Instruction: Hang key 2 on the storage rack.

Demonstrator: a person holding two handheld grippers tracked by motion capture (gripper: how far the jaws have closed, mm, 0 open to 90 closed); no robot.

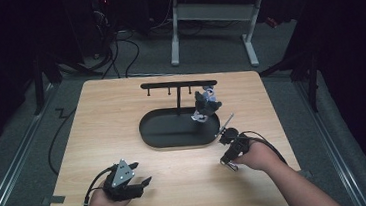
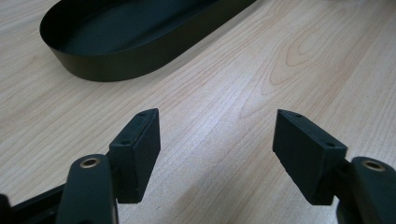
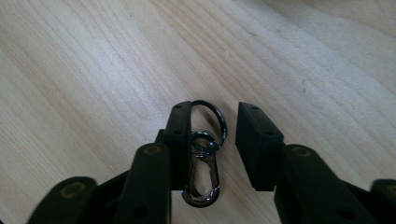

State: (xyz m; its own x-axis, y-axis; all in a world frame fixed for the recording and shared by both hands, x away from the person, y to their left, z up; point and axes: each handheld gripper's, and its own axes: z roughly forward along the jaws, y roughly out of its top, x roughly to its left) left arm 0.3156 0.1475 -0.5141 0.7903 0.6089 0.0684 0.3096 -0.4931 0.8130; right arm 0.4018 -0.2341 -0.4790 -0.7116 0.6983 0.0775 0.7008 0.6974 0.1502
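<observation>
- Between my right gripper's (image 3: 212,140) jaws: a metal key ring with a snap clip (image 3: 204,156), lying against the inner face of the left-hand jaw as that view shows it. A gap stands between the clip and the other jaw, so the pads do not press it from both sides. Jaws part-open; whether the clip rests on the table or hangs on that jaw, I cannot tell.
- My left gripper (image 2: 217,144): jaws wide apart, nothing between them, bare wood below.
- In the high view, right gripper (image 1: 231,146) sits near the table's right front, just off the right end of the black oval tray (image 1: 173,134); left gripper (image 1: 127,178) near the left front edge.
- Tray lies mid-table. A black T-shaped rack (image 1: 178,85) rises from its far side.
- A small grey-blue figure charm (image 1: 206,103) at the rack's right end, over the tray; how it attaches is too small to tell.
- Wooden table (image 1: 121,108), light grain.
</observation>
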